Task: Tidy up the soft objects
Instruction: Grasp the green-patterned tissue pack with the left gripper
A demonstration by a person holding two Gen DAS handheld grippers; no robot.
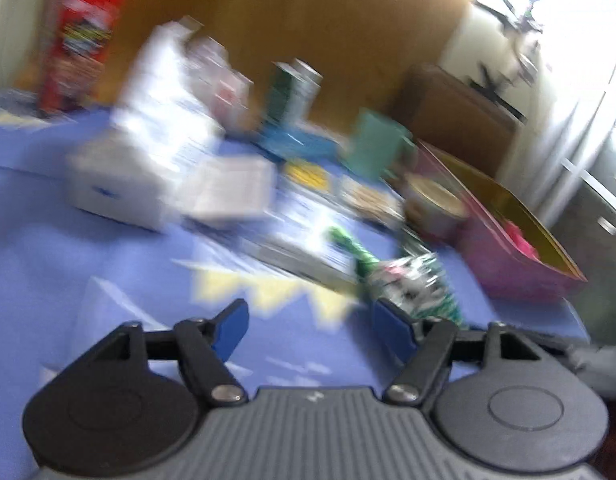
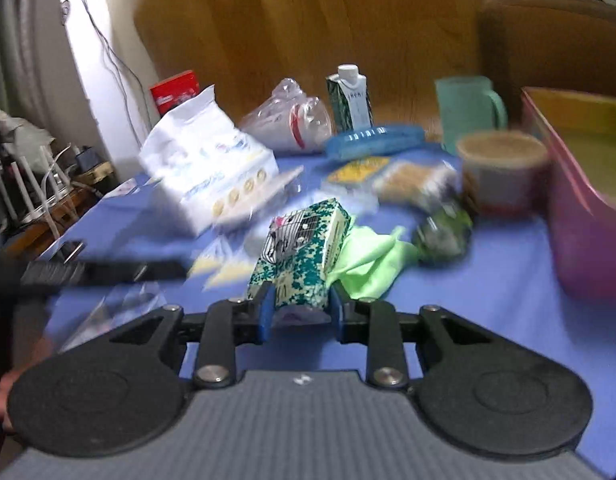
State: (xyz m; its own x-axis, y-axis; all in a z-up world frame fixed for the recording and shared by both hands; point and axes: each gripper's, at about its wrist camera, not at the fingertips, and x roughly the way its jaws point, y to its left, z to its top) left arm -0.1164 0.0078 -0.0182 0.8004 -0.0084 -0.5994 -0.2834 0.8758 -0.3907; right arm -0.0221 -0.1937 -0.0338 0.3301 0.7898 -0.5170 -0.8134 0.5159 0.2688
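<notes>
Your right gripper (image 2: 299,312) is clamped on the green-patterned tissue pack (image 2: 303,252) above the desk (image 2: 488,300), left gripper (image 1: 310,326) wide open and empty; pink bin (image 1: 520,264) apparently holds one item, green cloth (image 2: 372,258) left.

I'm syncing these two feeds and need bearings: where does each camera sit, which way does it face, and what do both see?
Left wrist: on the open left gripper, looking along its fingers over the blue tablecloth toward the pink bin.
Right wrist: on the right gripper, shut on the green patterned pack, facing the wooden wall; a fingertip shows at lower left.
Shared: the pack, bin, teal mug.
</notes>
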